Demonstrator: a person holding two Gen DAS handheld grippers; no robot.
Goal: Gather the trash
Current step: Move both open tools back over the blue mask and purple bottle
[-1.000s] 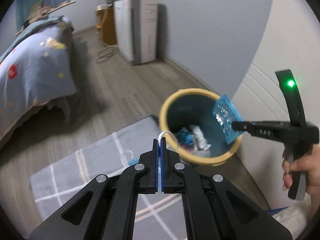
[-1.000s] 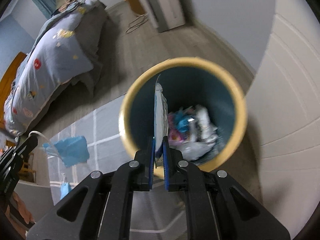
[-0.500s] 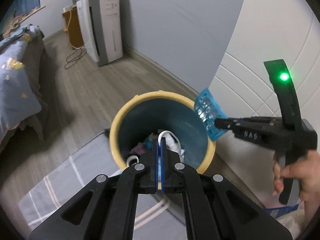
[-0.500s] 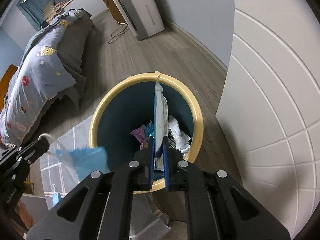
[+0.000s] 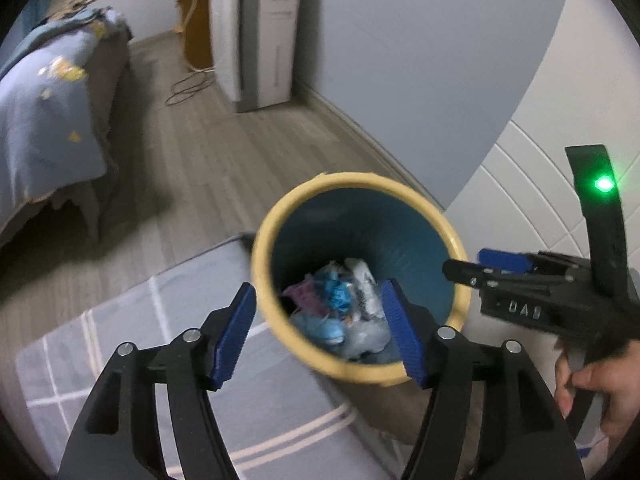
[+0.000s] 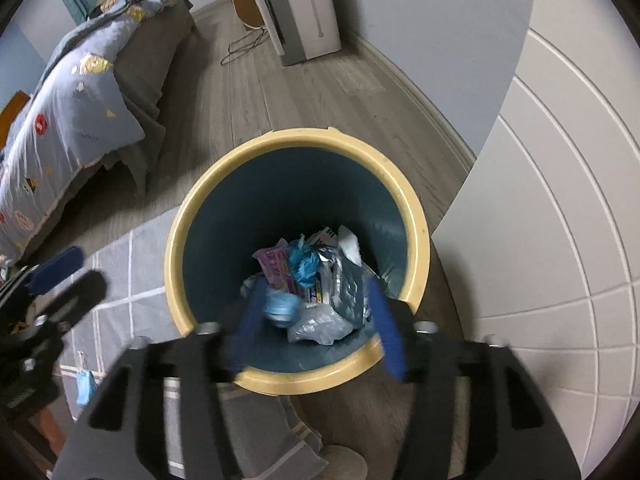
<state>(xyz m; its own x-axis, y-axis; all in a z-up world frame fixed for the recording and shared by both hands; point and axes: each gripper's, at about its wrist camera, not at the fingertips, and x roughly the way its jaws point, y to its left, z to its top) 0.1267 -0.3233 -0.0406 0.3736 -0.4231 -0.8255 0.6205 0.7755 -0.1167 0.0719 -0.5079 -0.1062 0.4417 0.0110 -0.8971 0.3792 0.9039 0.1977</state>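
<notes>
Drop step: left gripper [image 5: 320,330] and right gripper [image 6: 314,320] jaws just opened wide, both empty, over yellow-rimmed teal plastic bin [image 6: 416,236]. Next: fetch blue mask [image 6: 85,390] on rug.

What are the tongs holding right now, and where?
Nothing. Left tongs and right tongs have both just been opening and stand open and empty over the bin; the trash lies inside.

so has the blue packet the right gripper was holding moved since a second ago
Yes. The right gripper has just been opening and nothing sits between its fingers now; the packet has left them, apparently dropped among the rubbish in the bin below, though I cannot pick it out.
</notes>
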